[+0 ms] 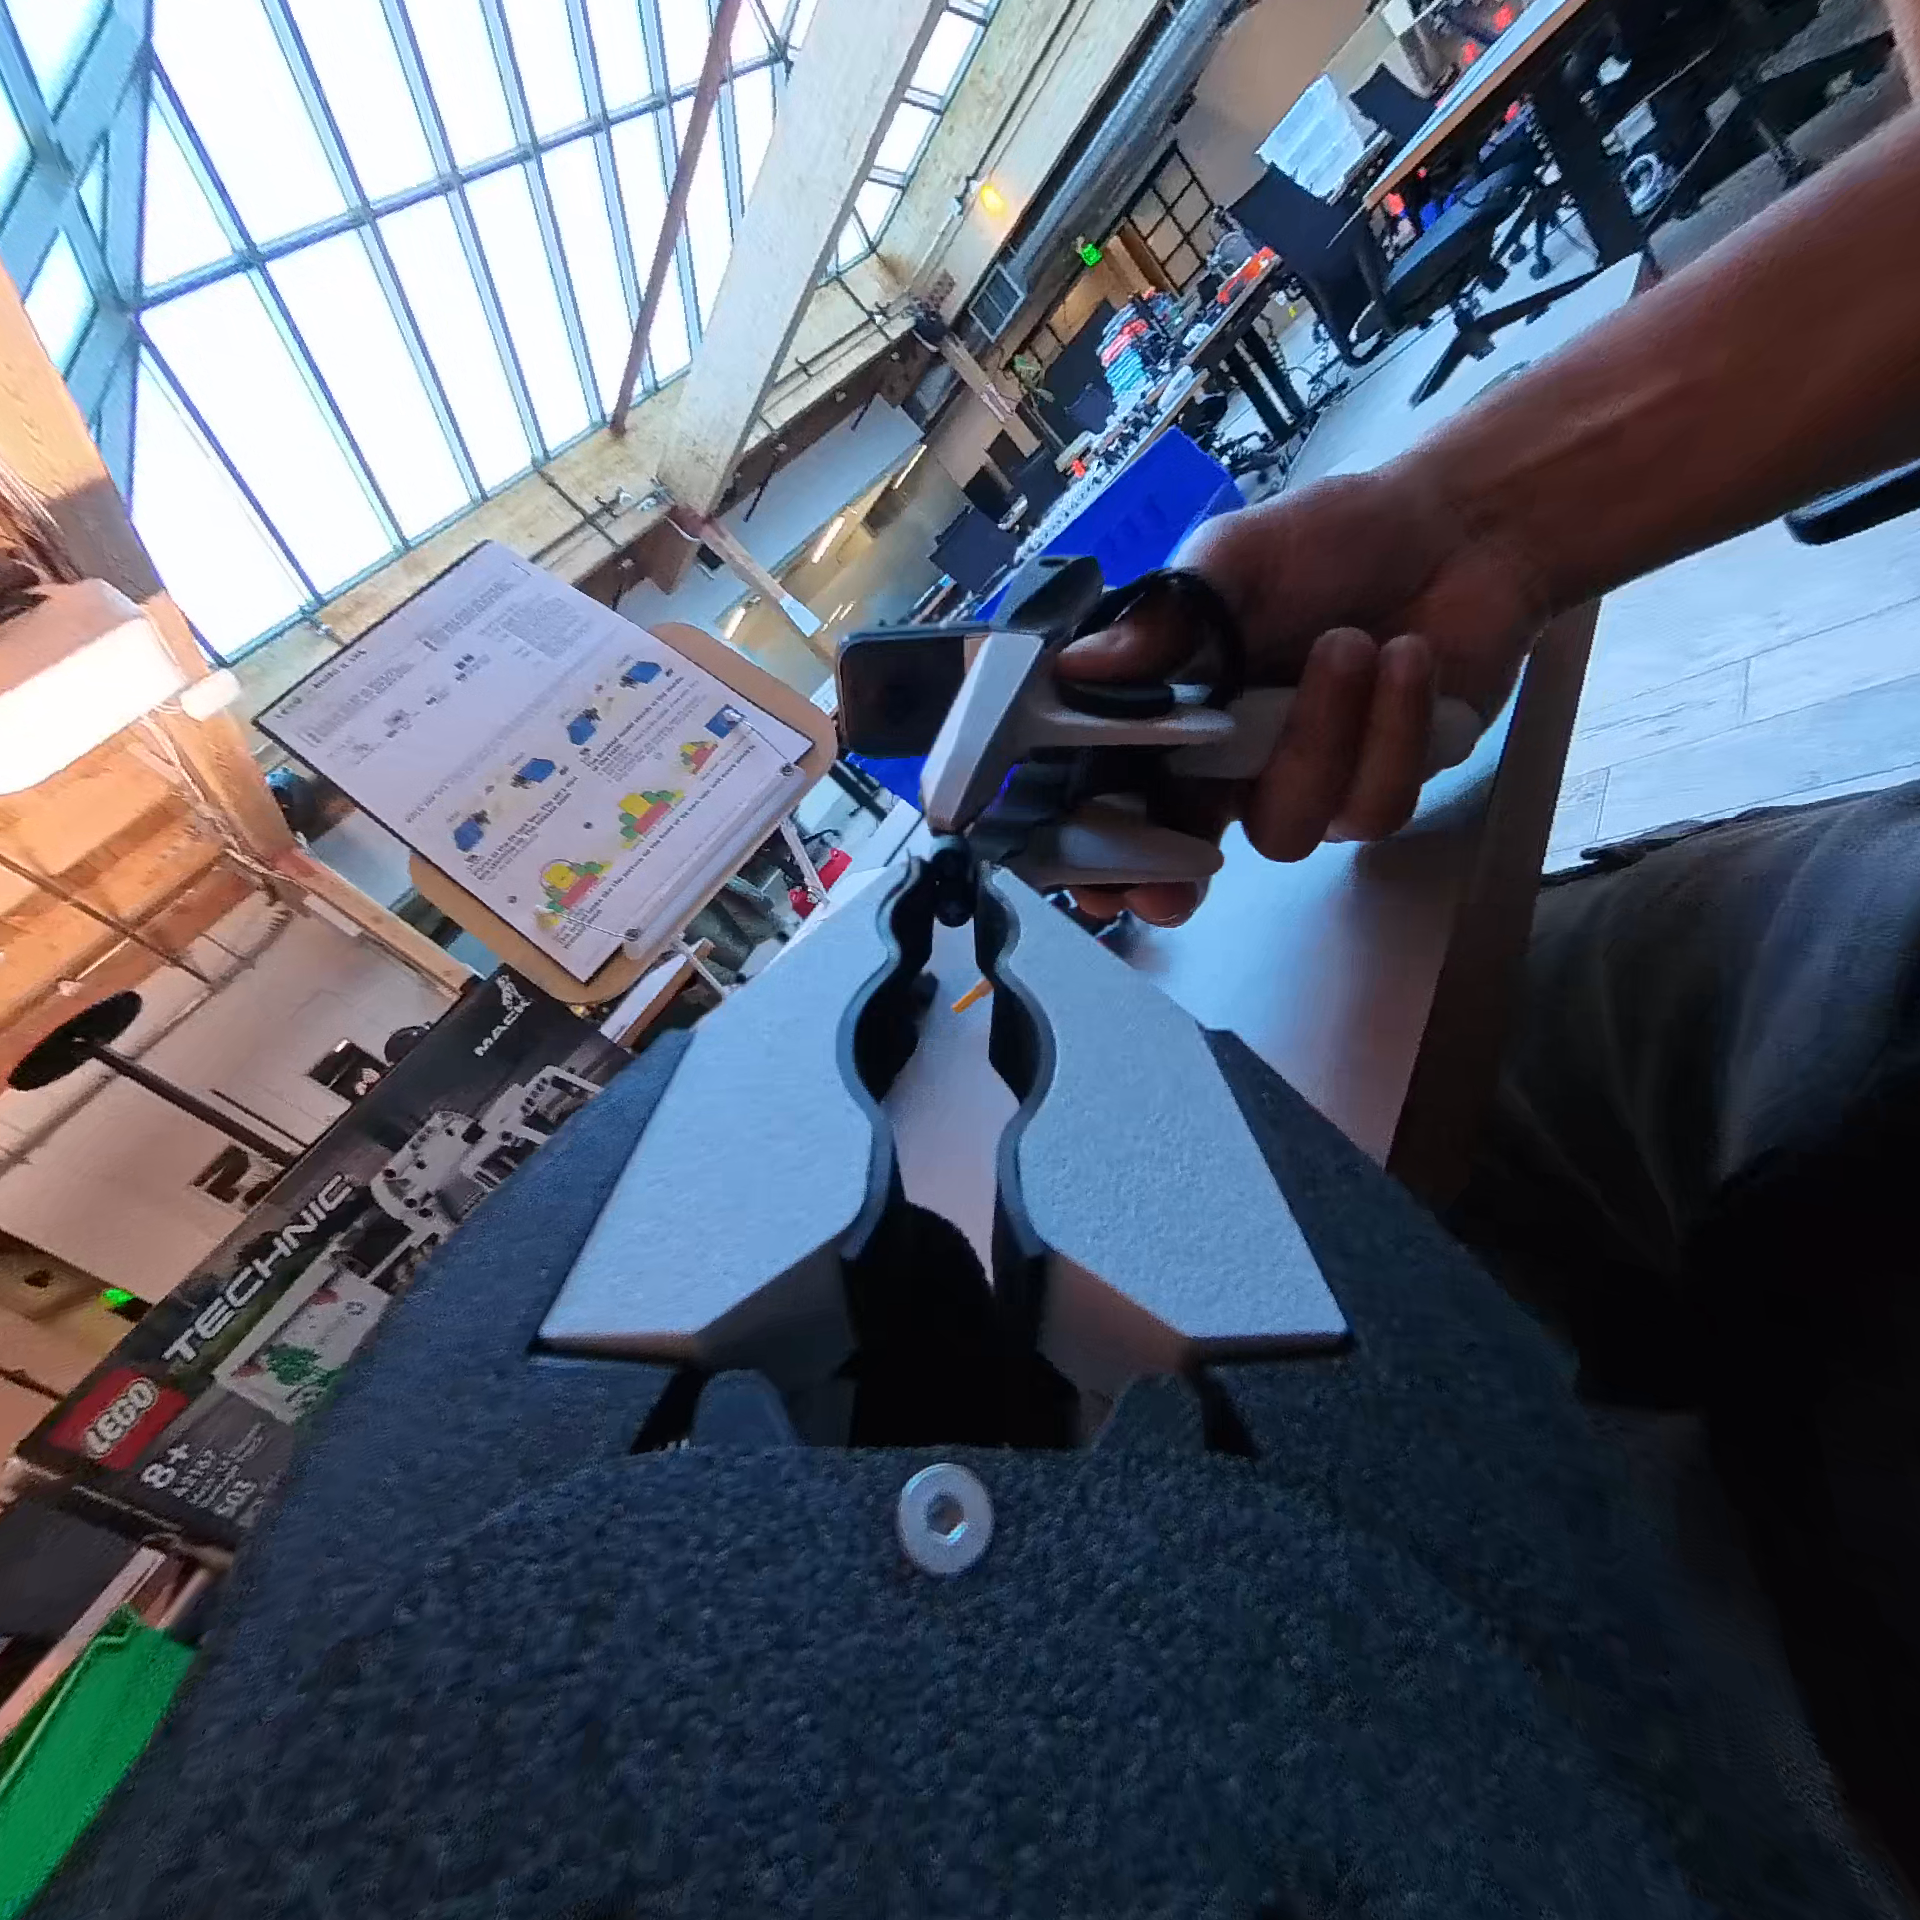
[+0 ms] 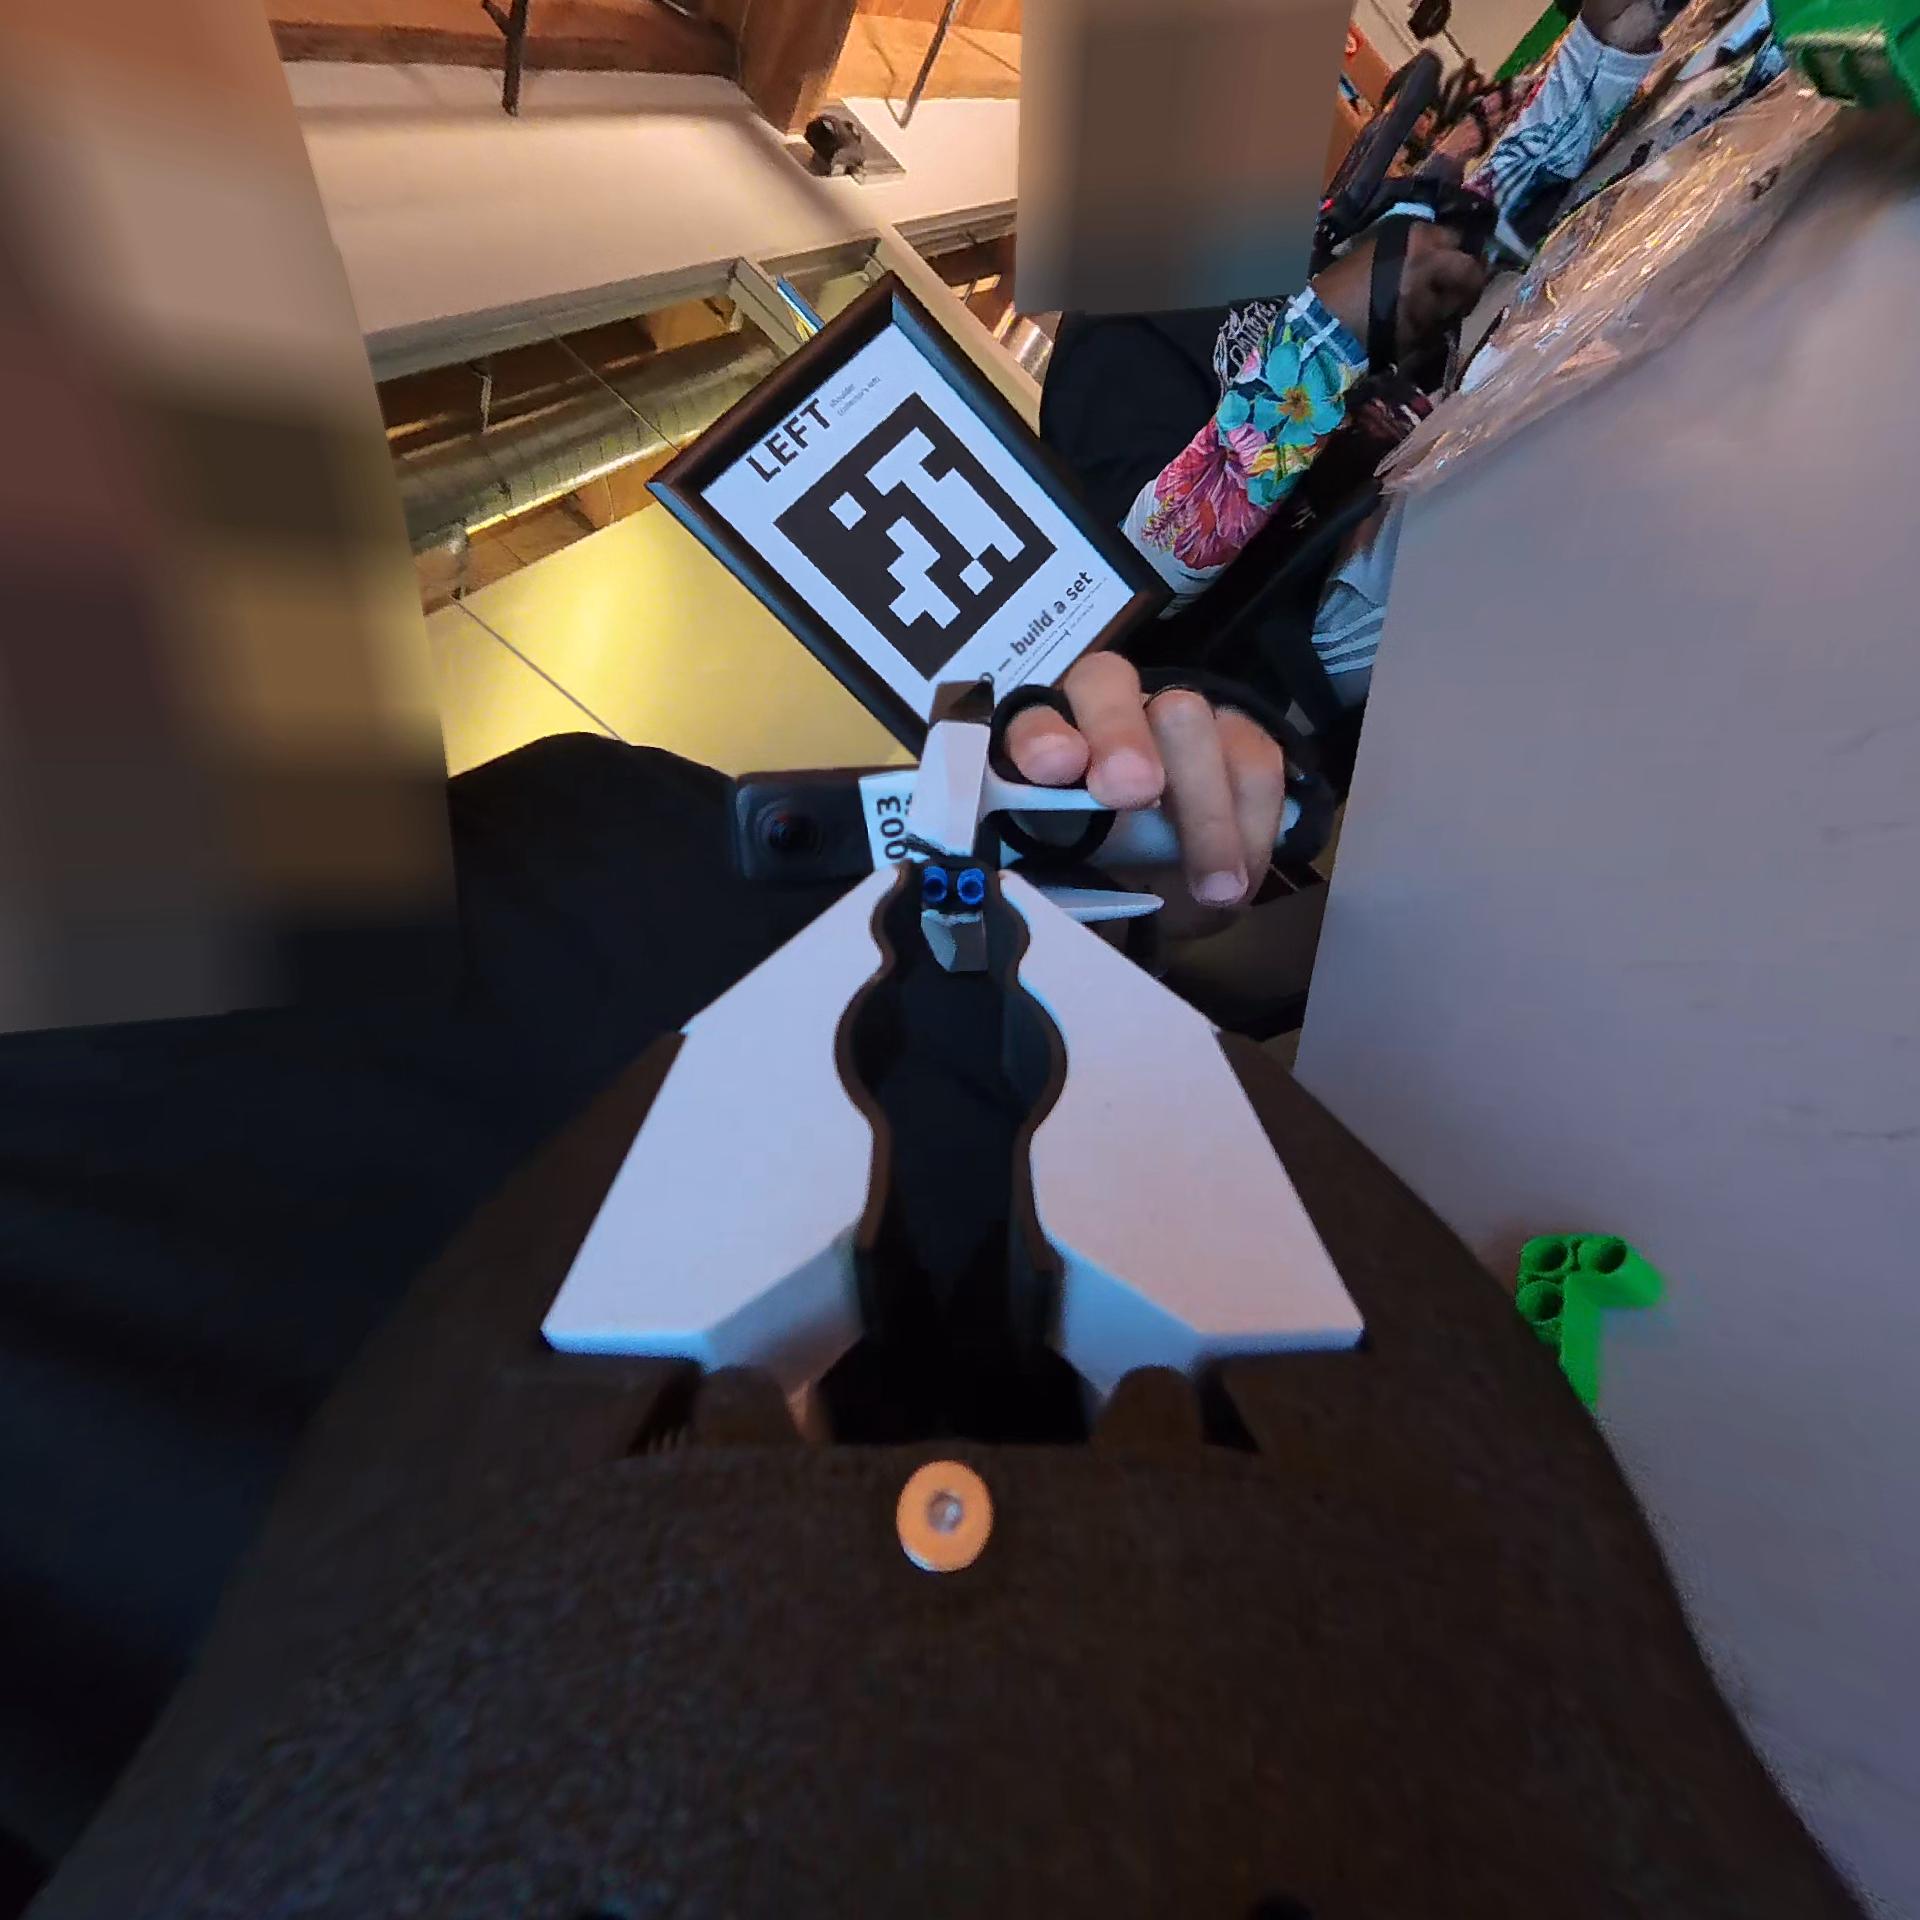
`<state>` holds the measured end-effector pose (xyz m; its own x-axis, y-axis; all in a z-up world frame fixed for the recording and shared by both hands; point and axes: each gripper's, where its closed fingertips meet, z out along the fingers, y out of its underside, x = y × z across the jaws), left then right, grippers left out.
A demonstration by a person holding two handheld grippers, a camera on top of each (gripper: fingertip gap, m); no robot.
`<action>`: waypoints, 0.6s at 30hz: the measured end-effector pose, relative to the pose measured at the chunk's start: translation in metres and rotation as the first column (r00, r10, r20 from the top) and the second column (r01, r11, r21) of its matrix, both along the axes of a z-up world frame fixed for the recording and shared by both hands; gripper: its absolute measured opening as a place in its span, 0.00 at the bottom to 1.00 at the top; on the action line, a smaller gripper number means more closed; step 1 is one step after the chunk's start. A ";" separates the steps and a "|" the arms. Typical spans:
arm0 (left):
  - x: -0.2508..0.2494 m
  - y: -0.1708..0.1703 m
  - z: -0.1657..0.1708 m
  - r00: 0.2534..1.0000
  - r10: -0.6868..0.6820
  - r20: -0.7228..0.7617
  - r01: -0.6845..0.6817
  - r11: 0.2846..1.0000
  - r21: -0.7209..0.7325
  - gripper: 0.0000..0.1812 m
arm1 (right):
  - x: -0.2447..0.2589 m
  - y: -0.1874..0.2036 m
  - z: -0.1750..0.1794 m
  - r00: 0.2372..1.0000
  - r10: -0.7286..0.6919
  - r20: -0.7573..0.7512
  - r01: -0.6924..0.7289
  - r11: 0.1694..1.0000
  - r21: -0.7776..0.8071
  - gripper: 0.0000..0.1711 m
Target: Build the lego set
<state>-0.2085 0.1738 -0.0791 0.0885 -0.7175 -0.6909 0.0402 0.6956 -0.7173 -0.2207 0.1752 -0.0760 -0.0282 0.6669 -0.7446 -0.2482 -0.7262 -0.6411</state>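
My left tool (image 1: 940, 883) is closed at the tips on a small black Lego connector piece (image 1: 951, 902), which sits pinched right at the front of the white fingers. Just beyond those tips is my right hand (image 1: 1340, 707), wrapped around the grey-and-white handle of the other tool. My right tool (image 2: 951, 914) is likewise closed, gripping a small grey-and-black Lego piece with two blue pins (image 2: 954, 920); the pins face away from me at the very tip. Directly past it, my left hand (image 2: 1164, 779) holds the opposite tool's handle. Past the left tool, up and to its left, a printed instruction sheet on a wooden stand (image 1: 540, 758) stands tilted. Low on that side, a dark Lego box (image 1: 301, 1278) leans. To the right of the right tool, a bright green Lego piece (image 2: 1574, 1288) rests against the pale grey worktop (image 2: 1621, 831).
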 end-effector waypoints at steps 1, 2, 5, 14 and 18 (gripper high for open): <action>0.000 0.001 0.000 1.000 0.006 -0.005 -0.006 1.000 -0.002 0.02 | 0.001 0.001 -0.001 1.000 0.003 -0.008 -0.003 1.000 -0.014 0.06; 0.000 0.002 -0.001 1.000 0.006 -0.011 -0.006 1.000 -0.015 0.02 | 0.001 0.001 -0.002 1.000 0.009 -0.019 -0.009 1.000 -0.029 0.06; 0.001 0.011 -0.001 0.999 0.012 -0.036 -0.016 0.994 -0.105 0.02 | 0.008 0.007 -0.006 0.999 -0.037 0.016 0.037 0.999 -0.020 0.07; -0.012 0.058 -0.002 0.996 -0.013 -0.089 -0.030 0.889 -0.458 0.02 | 0.054 0.009 -0.083 0.515 -0.383 0.766 0.195 0.923 0.331 0.12; -0.008 0.056 -0.013 0.991 -0.013 -0.131 -0.045 0.901 -0.431 0.03 | 0.050 0.013 -0.104 0.334 -0.392 0.857 0.132 0.920 0.369 0.09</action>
